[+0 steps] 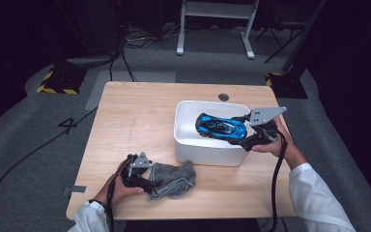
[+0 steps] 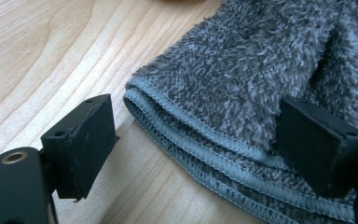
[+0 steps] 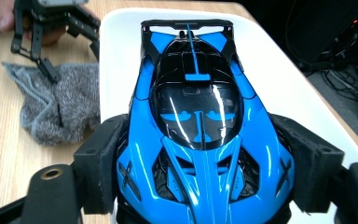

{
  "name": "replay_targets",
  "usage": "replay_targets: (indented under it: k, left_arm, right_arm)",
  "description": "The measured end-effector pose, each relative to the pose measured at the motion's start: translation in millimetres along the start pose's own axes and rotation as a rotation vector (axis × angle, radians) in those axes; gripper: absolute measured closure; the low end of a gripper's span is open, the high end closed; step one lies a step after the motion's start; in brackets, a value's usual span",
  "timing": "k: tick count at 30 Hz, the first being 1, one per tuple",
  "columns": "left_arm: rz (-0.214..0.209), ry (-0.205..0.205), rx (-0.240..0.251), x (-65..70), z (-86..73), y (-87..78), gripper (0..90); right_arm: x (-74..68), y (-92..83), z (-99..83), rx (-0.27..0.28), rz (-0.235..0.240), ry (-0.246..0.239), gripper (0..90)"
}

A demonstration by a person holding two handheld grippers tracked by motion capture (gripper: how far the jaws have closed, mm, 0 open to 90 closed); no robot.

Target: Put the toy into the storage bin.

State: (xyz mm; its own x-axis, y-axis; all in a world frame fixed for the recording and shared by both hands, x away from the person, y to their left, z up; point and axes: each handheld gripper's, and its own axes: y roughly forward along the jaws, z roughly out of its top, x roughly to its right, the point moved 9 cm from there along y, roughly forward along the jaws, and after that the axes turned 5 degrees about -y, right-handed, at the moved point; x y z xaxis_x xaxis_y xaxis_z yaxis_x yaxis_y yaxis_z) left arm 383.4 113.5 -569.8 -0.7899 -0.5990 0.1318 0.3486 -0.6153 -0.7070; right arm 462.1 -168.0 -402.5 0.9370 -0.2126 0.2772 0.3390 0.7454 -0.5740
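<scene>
With your right gripper (image 3: 200, 186) clamped on the toy car (image 1: 221, 128) over the white tub (image 1: 207, 151) and your left gripper (image 2: 214, 154) gaping around the near-left cloth (image 1: 174, 179), a loosened squeeze could drop the car.

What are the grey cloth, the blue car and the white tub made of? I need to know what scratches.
Grey cloth: fluffy microfibre-like pile with a stitched hem. Blue car: probably glossy painted plastic or metal; it shows sharp reflections. White tub: likely smooth matte plastic.
</scene>
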Motion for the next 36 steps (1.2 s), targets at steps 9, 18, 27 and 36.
replay_targets:
  k: [9,18,27,36]
  left_arm:
    - [0.001,-0.001,0.0,0.0,0.0,0.0,14.5]
    - [0.001,-0.001,0.0,0.1,0.0,0.0,14.5]
    - [0.001,0.0,0.0,0.0,0.0,0.0,14.5]
    - [0.001,-0.001,0.0,0.1,0.0,0.0,14.5]
  right_arm:
    - [-1.5,9.3,-5.1,-0.076,0.056,-0.022,25.3]
    - [3.0,10.5,-13.0,-0.138,0.073,-0.016,25.2]
    - [7.7,13.0,-24.5,-0.227,0.083,-0.023,25.2]
    - [13.1,19.8,-37.9,-0.334,0.082,-0.006,25.1]
